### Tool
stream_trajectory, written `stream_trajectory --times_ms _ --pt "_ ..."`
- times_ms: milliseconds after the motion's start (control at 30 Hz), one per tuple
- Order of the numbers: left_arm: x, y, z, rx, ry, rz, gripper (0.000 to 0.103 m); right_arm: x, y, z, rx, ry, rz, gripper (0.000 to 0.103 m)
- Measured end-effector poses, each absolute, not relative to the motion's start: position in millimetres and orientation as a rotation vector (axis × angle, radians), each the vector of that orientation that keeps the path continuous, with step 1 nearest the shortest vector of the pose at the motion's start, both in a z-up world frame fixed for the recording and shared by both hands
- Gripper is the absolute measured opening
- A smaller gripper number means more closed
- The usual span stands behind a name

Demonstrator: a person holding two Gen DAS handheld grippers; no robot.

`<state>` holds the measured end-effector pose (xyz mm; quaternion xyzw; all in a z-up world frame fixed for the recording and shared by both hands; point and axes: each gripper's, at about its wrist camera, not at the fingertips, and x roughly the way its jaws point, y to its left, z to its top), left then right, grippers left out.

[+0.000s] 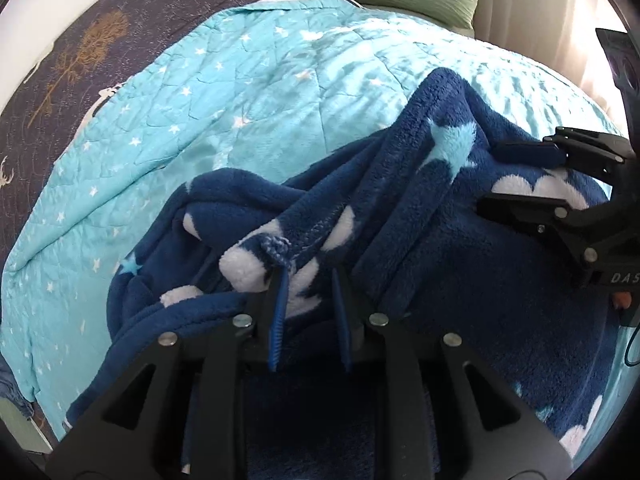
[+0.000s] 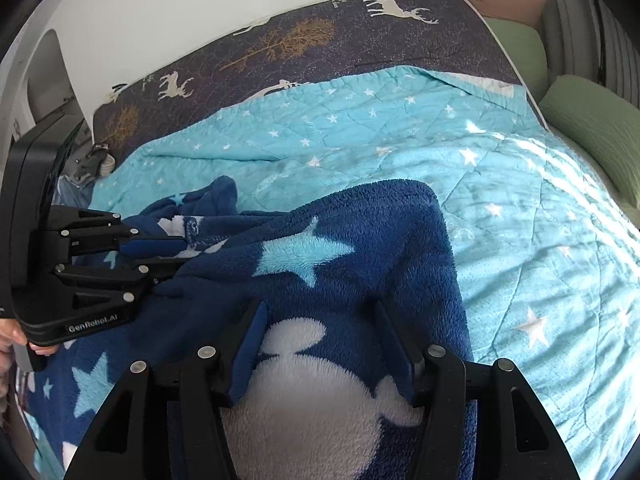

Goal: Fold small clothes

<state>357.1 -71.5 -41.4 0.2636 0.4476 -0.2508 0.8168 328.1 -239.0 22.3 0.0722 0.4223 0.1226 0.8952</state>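
Your fleece (image 1: 472,264) lies on the teal quilt (image 1: 224,92) that covers the bed, bunched into folds toward your left and flatter toward your right. Beyond the fleece the quilt runs wide and bare to its far edge, where a dark deer-print sheet (image 2: 280,52) shows along the wall; green pillows (image 2: 592,128) line the right side of the bed, just past the quilt's edge. To the far left in the right wrist view, the bed's corner drops off near some small clutter you cannot make out. Your left gripper (image 1: 308,280) has its jaws close together, clamped on a bunched fold of the fleece with a white patch at the tip. Your right gripper (image 2: 320,320) has its jaws well apart, set down on either side of a broad stretch of fleece with a white cloud shape between them; whether the pads press the cloth you cannot tell. The two grippers sit near each other, the left one pointing across toward the right. A hand (image 2: 16,336) shows at the left gripper's base.
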Motion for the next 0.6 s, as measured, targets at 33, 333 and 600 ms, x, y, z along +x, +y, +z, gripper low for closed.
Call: stream_trajectory --times_ms 33,333,600 --pt "360 -72 -42 0.554 0.963 -0.543 0.024 327 -240 22 0.154 0.879 0.257 0.058" --pt "387 -88 -38 0.413 1.056 -0.664 0.025 325 -242 24 0.175 0.878 0.268 0.060" --pt "391 -106 -46 0.490 1.085 -0.733 0.046 325 -243 24 0.175 0.880 0.269 0.060"
